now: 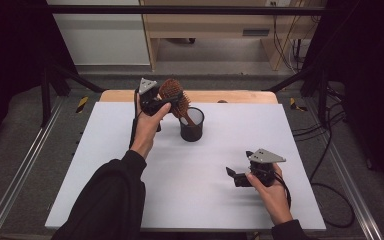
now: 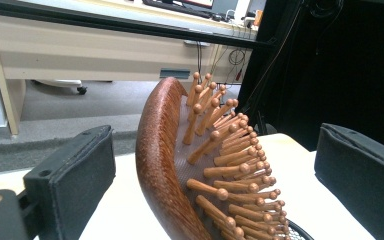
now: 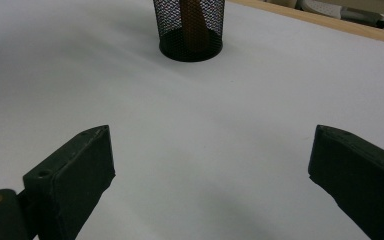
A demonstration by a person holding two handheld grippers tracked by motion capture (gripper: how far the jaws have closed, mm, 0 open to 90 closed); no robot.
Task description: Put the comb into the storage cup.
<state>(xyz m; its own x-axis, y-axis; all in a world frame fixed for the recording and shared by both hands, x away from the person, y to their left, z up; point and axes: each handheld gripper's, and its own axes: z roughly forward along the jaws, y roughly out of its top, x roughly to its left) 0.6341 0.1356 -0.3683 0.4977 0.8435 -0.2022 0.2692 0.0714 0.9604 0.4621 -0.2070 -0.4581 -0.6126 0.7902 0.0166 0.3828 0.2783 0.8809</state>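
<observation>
Wooden hairbrush (image 2: 180, 165) stands handle-down in the cup (image 1: 192, 125) between the left tool's (image 1: 166, 102) spread pads; back straight off without nudging it.

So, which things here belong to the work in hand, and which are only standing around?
Part of the job:
- wooden hairbrush, handle down in the cup
- black mesh cup
- left gripper, jaws open around the brush head

Not in use:
- right gripper, open over the white table
- desk behind
- floor cables

A brown wooden hairbrush (image 1: 175, 97) stands tilted, handle down, in a black mesh cup (image 1: 192, 127).
</observation>
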